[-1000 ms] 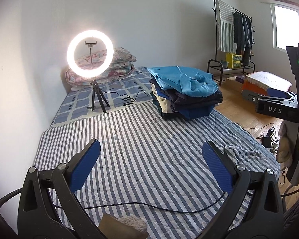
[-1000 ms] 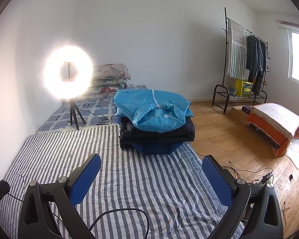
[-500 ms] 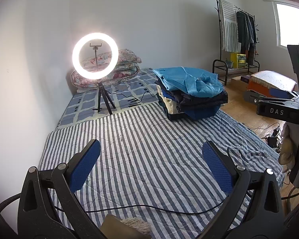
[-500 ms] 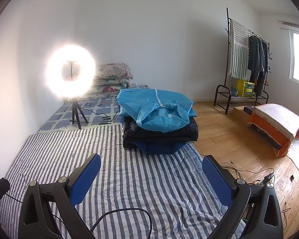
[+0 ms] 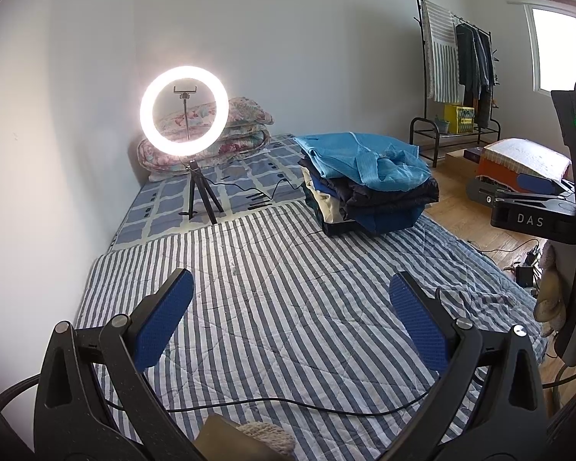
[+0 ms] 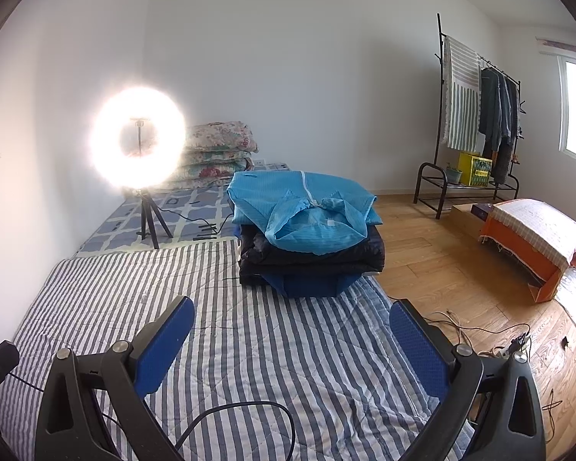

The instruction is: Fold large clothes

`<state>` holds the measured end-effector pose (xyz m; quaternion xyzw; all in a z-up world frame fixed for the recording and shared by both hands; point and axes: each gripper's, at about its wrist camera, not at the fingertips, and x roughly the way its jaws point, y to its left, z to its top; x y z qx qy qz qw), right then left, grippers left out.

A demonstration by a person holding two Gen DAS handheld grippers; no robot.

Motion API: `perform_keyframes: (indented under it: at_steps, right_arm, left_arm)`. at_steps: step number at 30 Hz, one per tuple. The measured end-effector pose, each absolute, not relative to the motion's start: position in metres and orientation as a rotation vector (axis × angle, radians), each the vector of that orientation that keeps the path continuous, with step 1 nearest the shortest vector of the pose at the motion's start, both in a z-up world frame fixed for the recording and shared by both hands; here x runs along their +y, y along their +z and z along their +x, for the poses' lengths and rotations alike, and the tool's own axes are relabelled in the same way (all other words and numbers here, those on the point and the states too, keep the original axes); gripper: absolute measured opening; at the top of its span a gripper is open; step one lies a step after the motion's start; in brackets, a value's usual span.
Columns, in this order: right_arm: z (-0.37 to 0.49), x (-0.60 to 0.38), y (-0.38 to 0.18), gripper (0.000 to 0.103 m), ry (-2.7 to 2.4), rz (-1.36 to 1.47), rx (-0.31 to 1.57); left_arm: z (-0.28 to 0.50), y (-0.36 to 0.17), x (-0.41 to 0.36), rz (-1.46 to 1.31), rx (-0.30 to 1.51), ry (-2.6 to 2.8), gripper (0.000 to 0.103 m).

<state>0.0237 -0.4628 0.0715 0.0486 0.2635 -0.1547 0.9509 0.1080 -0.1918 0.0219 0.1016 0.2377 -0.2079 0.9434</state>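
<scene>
Your left gripper (image 5: 290, 307) and right gripper (image 6: 292, 332) both hang over the striped quilt (image 6: 249, 345), jaws spread wide and holding nothing. The pile of clothes (image 6: 307, 246) sits at the quilt's far edge, blue jacket (image 6: 303, 207) on top, collar toward you, zip running away. A ring light (image 5: 183, 110) stands left of it; a black cable (image 5: 288, 407) crosses the quilt near you.

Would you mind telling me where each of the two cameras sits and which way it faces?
Left wrist: on the left gripper, looking across the striped quilt toward the clothes pile; its open blue pads show, and the right gripper at far right.
Right wrist: on the right gripper, facing the pile more squarely; open pads show.
Shared: quilt, pile, ring light, clothes rack.
</scene>
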Motion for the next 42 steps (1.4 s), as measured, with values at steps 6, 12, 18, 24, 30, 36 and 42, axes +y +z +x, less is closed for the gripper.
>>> perform_keyframes:
  at_steps: [6, 12, 18, 24, 30, 36, 42]
  right_arm:
    - [0.0227, -0.4615, 0.0715, 0.103, -0.312, 0.103, 0.537]
    - [0.0226, -0.4596, 0.0712, 0.103, -0.313, 0.099, 0.537]
    - [0.0223, -0.4595, 0.0717, 0.103, -0.315, 0.099, 0.536]
    - [0.0221, -0.4589, 0.0713, 0.103, -0.313, 0.095, 0.538]
    - [0.0221, -0.4581, 0.0712, 0.103, -0.315, 0.095, 0.539]
    - [0.0221, -0.4579, 0.0713, 0.103, -0.313, 0.094, 0.54]
    - [0.0222, -0.4562, 0.0699, 0.103, -0.316, 0.094, 0.54]
  left_arm:
    - [0.108, 0.0227, -0.1918, 0.205, 0.488, -0.422, 0.103]
    - [0.1068, 0.0257, -0.1918, 0.201, 0.48, -0.414, 0.103]
    - [0.1053, 0.0259, -0.1921, 0.203, 0.476, -0.407, 0.103]
    - [0.1054, 0.0259, -0.1921, 0.201, 0.477, -0.407, 0.103]
    - [0.1052, 0.0253, -0.1936, 0.209, 0.473, -0.399, 0.103]
    - [0.1045, 0.022, -0.1939, 0.216, 0.48, -0.397, 0.103]
    - [0.1049, 0.0206, -0.1943, 0.219, 0.483, -0.399, 0.103]
